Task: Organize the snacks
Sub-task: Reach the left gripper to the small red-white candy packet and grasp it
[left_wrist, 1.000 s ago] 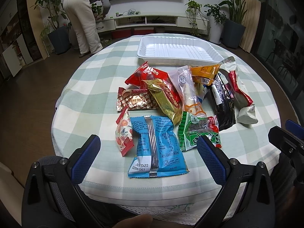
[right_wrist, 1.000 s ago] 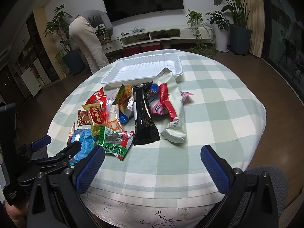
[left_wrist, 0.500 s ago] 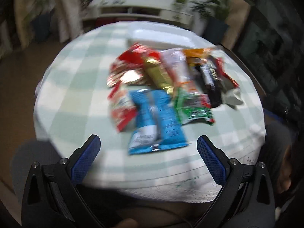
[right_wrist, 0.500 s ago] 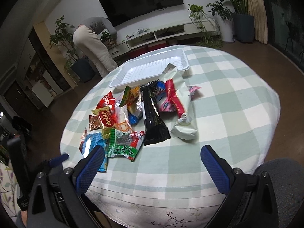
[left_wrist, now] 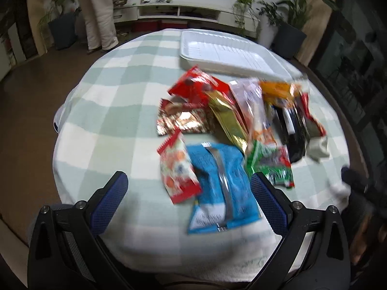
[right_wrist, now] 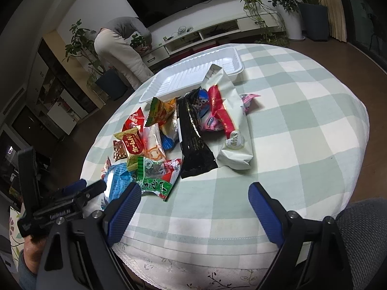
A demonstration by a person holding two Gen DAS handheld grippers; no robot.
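Observation:
A heap of snack packets lies on the round checked table (left_wrist: 108, 96). Nearest my left gripper (left_wrist: 188, 193) are a blue packet (left_wrist: 222, 188) and a red-and-white packet (left_wrist: 177, 169); the gripper is open and empty above the table's near edge. A green packet (right_wrist: 157, 176), a black packet (right_wrist: 193, 140) and a white packet with a red stripe (right_wrist: 232, 125) lie ahead of my right gripper (right_wrist: 193, 207), which is open and empty. An empty white tray (left_wrist: 229, 55) stands behind the heap; it also shows in the right wrist view (right_wrist: 193, 77).
A person (right_wrist: 121, 53) bends over a low TV cabinet (left_wrist: 181, 14) beyond the table. Potted plants (right_wrist: 312, 7) stand along the back wall. The left gripper shows in the right wrist view (right_wrist: 60, 207) at the table's left edge.
My left gripper has moved forward and to the left over the table edge, so the snacks sit closer. My right gripper has risen and tilted, with the heap now nearer centre.

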